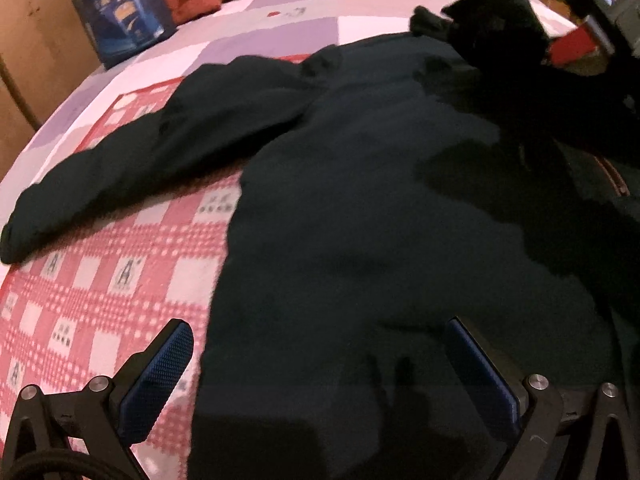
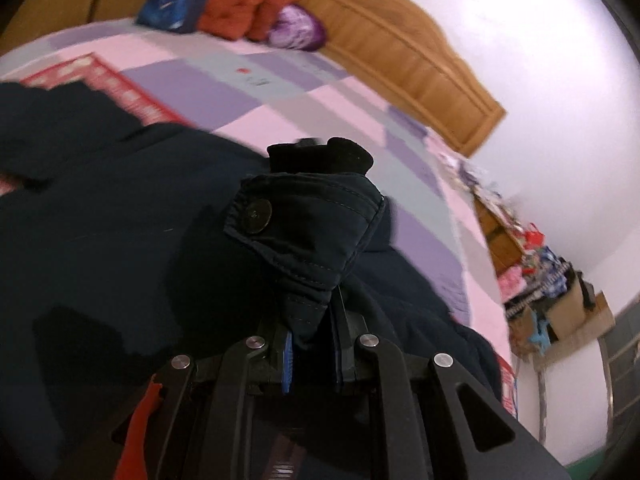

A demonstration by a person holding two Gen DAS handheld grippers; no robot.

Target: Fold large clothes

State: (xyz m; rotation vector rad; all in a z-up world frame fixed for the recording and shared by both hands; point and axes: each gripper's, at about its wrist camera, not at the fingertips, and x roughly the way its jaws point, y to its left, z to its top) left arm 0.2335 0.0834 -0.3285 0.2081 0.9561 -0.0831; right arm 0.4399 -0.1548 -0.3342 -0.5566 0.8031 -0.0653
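A large dark navy jacket (image 1: 360, 200) lies spread back-up on the bed, one sleeve (image 1: 120, 168) stretched out to the left. My left gripper (image 1: 320, 344) hangs open above the jacket's lower part, its blue pads (image 1: 160, 376) wide apart with nothing between them. My right gripper (image 2: 312, 320) is shut on the other sleeve's cuff (image 2: 308, 232), which has a round dark button and a black knit inner cuff. In the left wrist view that lifted sleeve end (image 1: 492, 20) hangs over the jacket's upper right.
The bed carries a red-and-white checked cloth (image 1: 100, 280) over a purple and pink patchwork quilt (image 1: 280, 20). A blue bag (image 1: 124, 16), orange clothes (image 2: 244, 8) and a purple bundle (image 2: 296, 28) sit by the wooden headboard (image 2: 420, 64). Cluttered boxes (image 2: 560, 304) stand beside the bed.
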